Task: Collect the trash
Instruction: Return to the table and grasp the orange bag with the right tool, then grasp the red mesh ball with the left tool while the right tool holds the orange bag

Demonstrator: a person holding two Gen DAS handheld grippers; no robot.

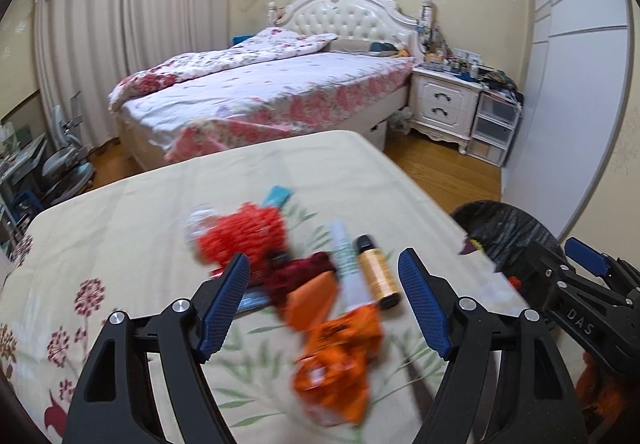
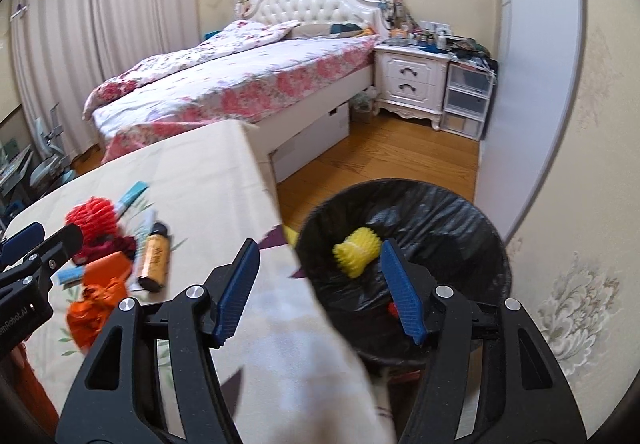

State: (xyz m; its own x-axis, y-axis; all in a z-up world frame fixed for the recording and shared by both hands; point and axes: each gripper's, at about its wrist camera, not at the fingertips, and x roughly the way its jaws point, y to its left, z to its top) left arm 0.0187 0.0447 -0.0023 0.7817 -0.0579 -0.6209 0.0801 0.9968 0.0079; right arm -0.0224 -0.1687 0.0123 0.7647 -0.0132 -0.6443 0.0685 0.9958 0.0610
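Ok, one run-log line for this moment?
left gripper: open, above trash pile | right gripper: open, empty | yellow foam net: in bin

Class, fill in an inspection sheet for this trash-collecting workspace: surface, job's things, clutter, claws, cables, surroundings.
Surface: table under a floral cloth.
Job's things: black-lined bin beside the table, yellow foam net inside; on the table a red foam net, orange wrappers, amber bottle, white tube.
Clutter: crowded nightstand.
Claws: left claw open above the pile; right claw open, empty, at the bin's edge.
Cables: nothing seen.
Surroundings: bed, curtains, wooden floor.
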